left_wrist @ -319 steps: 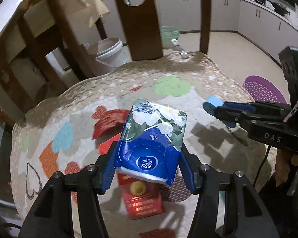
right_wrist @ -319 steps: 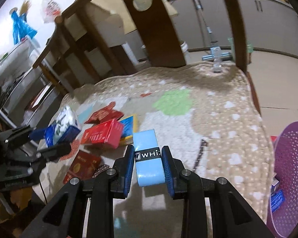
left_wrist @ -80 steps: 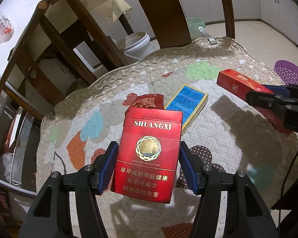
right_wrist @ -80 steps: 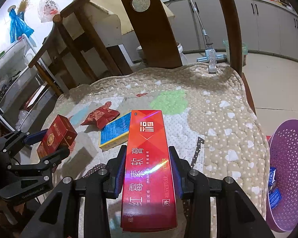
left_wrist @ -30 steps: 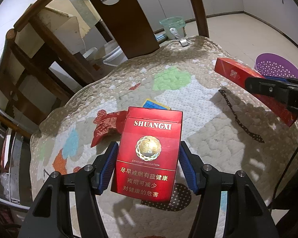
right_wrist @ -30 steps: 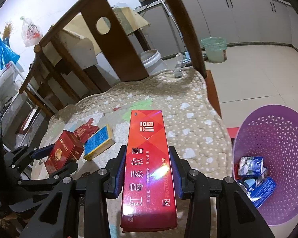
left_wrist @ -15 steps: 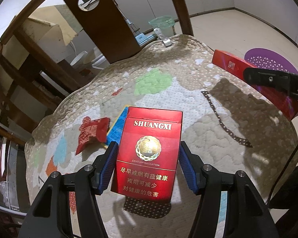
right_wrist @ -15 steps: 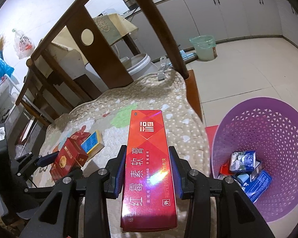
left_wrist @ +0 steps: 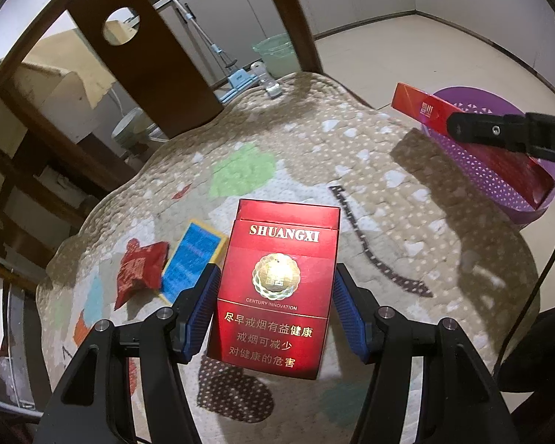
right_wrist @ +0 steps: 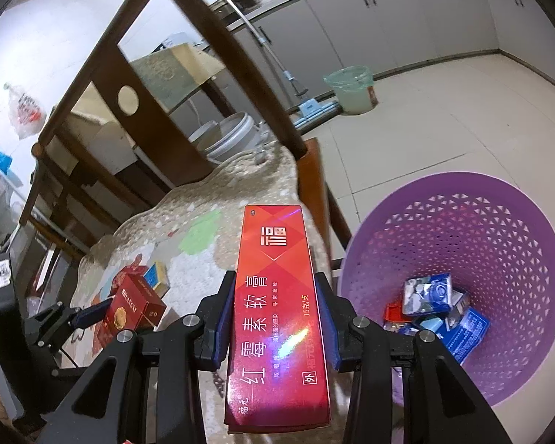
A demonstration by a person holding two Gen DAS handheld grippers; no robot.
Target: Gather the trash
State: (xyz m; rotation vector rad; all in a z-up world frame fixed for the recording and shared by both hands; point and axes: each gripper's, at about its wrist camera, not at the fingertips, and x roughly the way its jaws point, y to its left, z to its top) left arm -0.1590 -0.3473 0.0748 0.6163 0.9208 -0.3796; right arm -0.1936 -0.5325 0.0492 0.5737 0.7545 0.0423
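- A red SHUANGXI cigarette pack (left_wrist: 277, 288) is clamped in the left gripper (left_wrist: 273, 314), above the quilted chair cushion (left_wrist: 351, 170).
- Two items are left on it: one crumpled red wrapper (left_wrist: 138, 272), one blue box (left_wrist: 190, 261).
- A long red carton (right_wrist: 277, 318) is gripped by the right gripper (right_wrist: 275, 323), beside the purple basket (right_wrist: 499, 244).

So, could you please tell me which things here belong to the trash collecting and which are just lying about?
Job:
- red cigarette pack in left gripper
- long red box in right gripper
- purple basket
- crumpled red wrapper
- blue box

Lying about:
- mop
- green bucket
- chair
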